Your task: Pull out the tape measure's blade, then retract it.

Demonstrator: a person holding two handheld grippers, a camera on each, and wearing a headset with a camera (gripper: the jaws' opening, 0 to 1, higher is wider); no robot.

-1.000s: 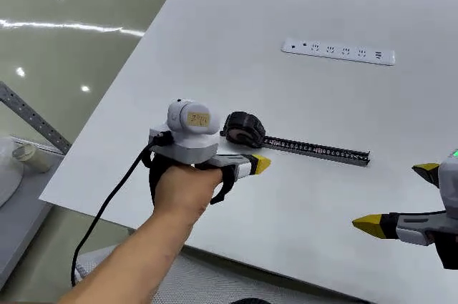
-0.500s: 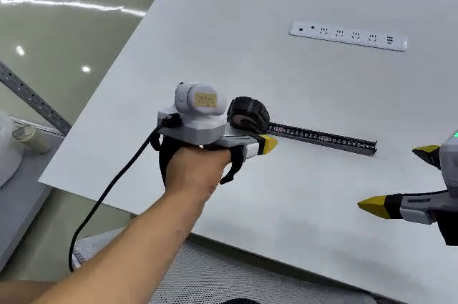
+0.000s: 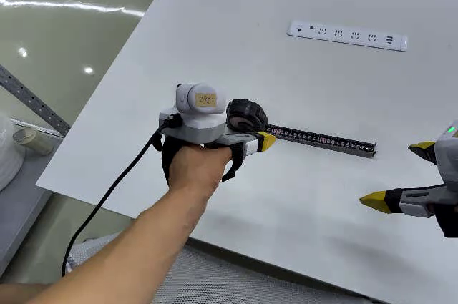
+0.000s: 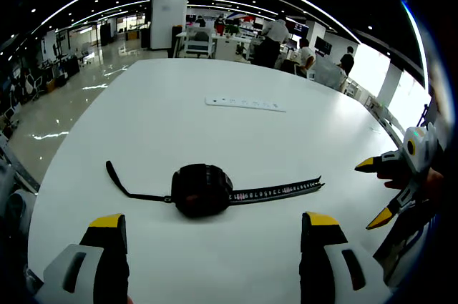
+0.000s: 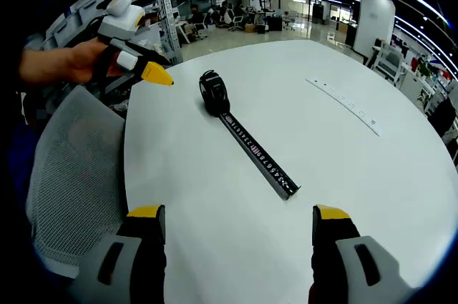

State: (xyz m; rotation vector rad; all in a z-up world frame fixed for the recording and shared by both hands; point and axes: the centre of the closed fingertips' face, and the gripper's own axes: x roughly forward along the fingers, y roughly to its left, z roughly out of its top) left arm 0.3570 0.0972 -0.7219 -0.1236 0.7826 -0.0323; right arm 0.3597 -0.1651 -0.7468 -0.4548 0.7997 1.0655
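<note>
Tape measure (image 4: 202,189) untouched, blade (image 4: 275,192) out

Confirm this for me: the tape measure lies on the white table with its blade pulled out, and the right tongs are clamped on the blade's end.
Not clamped. The right gripper view shows the right tongs open and clear of the blade, touching nothing. The tape measure does lie on the white table, blade pulled out.
</note>
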